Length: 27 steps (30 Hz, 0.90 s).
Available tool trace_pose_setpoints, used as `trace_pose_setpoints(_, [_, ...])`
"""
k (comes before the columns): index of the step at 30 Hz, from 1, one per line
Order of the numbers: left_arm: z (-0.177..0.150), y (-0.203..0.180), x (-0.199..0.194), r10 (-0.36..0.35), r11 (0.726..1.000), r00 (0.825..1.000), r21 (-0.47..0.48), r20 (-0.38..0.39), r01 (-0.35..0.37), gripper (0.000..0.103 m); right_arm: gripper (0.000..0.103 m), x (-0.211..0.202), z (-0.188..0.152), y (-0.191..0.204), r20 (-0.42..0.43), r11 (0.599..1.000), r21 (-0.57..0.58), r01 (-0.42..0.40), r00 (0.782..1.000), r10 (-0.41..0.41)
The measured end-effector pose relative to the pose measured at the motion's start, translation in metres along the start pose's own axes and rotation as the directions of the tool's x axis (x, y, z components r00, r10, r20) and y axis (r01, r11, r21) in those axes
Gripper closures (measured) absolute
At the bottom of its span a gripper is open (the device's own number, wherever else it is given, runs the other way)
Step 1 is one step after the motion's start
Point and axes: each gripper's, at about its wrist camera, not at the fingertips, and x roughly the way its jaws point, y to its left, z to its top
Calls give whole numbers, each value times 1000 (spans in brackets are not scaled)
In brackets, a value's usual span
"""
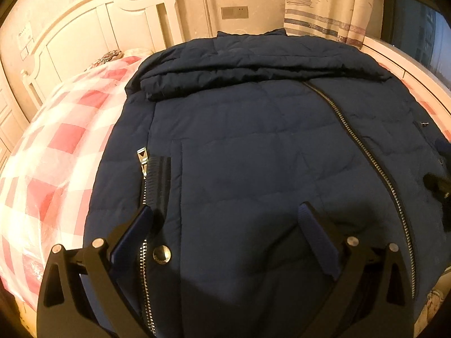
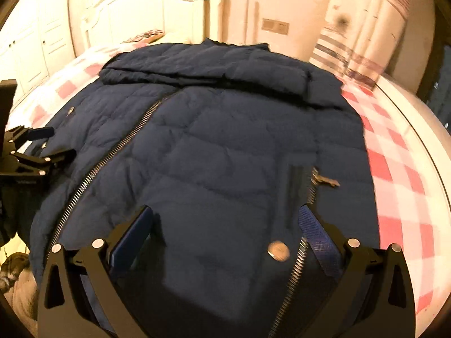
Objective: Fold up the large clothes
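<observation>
Navy quilted jacket (image 1: 253,146) lies front-up across the bed (image 1: 56,146), on a red-and-white checked cover. Both sleeves (image 1: 253,70) are folded across the chest, near the collar. Main zipper (image 1: 366,152) runs diagonally down the front; a side zipper (image 1: 145,197) with a metal pull sits at the hem edge, a snap (image 1: 161,253) just beside it.

Left gripper (image 1: 227,214) hovers over the hem, jaws spread wide, nothing between them. Whether the fingertips touch the fabric, cannot tell. Its left finger (image 1: 132,236) sits next to the side zipper.

Right gripper (image 2: 225,214) is likewise released, jaws wide over the hem on the other side, a snap (image 2: 278,250) and zipper teeth between its fingers. The right view is motion-blurred.

The left gripper (image 2: 60,143) shows at the right view's left edge, over the jacket's (image 2: 225,146) edge. White headboard (image 1: 112,28) and curtain (image 1: 324,5) stand behind the bed.
</observation>
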Motion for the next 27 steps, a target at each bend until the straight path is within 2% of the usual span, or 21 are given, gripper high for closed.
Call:
trace_pose_setpoints(1, [-1,1,0,-4,1000,1000,-3,-1,4,2,4,5,-7,-7,-21,1000,13,-3,1000,3])
trace_pose_setpoints(3, [-1,1,0,-8,1000,1000,-5,-1,8,2,4,2,-15,-13,3,999,39,-35,999,35])
trace_pose_setpoints(5, [-1,1,0,-6,1000,1000,-5,0,6,2,4,-3,-15,-12,-1,999,33,-16,1000,16])
trace_pose_setpoints(9, [-2,1,-1,-7,1000,1000,-5,0,7,2,4,-21,-19,-24,89,994,107,31,995,-40])
trace_pose_setpoints(11, [-2,0,-1,-7,1000,1000,-5,-1,7,2,4,-10,-25,-34,40,989,131,70,996,-76])
trace_pose_setpoints(12, [-2,0,-2,-4,1000,1000,-6,-3,4,2,4,-6,-28,-38,31,990,132,52,998,-57])
trace_pose_setpoints(14, [-3,2,-6,0,1000,1000,-23,-15,0,2,4,-9,-30,-38,39,989,137,52,998,-58])
trace_pose_setpoints(17, [-13,4,-25,-48,997,999,-52,1,48,2,4,-23,-31,-34,64,989,133,68,995,-77])
trace_pose_setpoints(20, [-28,-11,-48,-66,997,997,39,49,64,2,4,-39,-37,-33,110,989,146,37,992,-54])
trace_pose_setpoints(22, [-39,-26,-49,-44,992,998,119,46,38,2,4,-42,-41,-24,115,992,125,4,993,-18])
trace_pose_setpoints(23, [-47,-34,-44,-8,987,999,161,46,1,2,4,-39,-44,-17,105,995,96,-18,994,8])
trace_pose_setpoints(24, [-53,-35,-45,-5,987,996,159,84,-9,2,4,-30,-48,-6,72,998,53,-38,997,34])
trace_pose_setpoints(25, [-55,-33,-46,-10,989,996,149,93,-4,2,4,-26,-52,0,64,1000,23,-14,998,12])
trace_pose_setpoints(26, [-54,-30,-45,-24,991,997,135,78,13,2,4,-28,-55,4,95,1000,8,11,995,-12])
trace_pose_setpoints(27, [-53,-25,-46,-36,992,998,124,58,29,2,4,-28,-54,3,80,1000,16,5,997,-6])
